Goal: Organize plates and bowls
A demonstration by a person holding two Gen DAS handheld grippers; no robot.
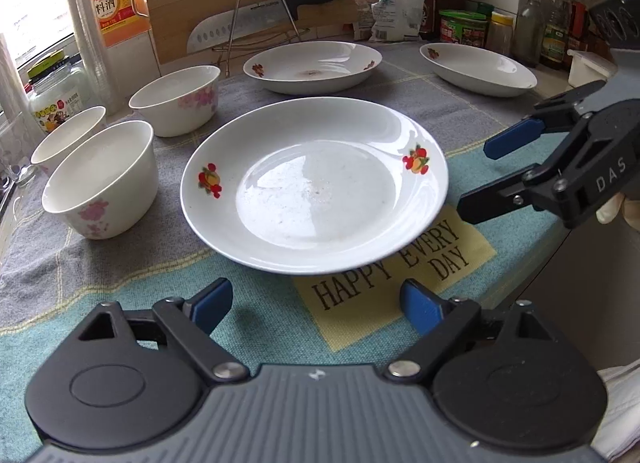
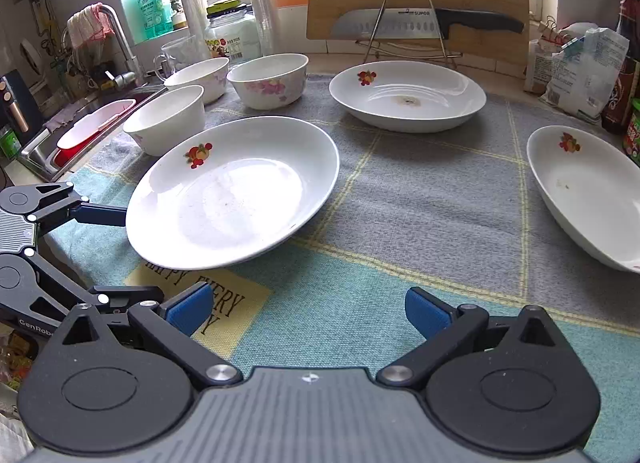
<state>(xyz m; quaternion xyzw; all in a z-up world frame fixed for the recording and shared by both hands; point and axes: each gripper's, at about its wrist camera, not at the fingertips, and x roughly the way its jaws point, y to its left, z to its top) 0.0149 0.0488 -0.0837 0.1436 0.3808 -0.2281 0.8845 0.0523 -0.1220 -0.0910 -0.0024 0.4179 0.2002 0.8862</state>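
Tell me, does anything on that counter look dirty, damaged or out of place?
Mostly tidy. The back plate has a brownish stain at its centre, the right-hand plate shows a few specks, and a large knife rests across a wire rack. Nothing looks spilled or broken.

A checked cloth point(image 2: 420, 191) covers the counter, carrying three plates point(image 1: 314, 187) and three bowls point(image 1: 100, 179).

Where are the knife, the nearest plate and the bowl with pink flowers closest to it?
knife point(image 2: 384, 25): right wrist view, on the steel blade.
nearest plate point(image 1: 316, 191): left wrist view, on its flat middle.
pink-flowered bowl point(image 1: 100, 199): left wrist view, on its outer wall.
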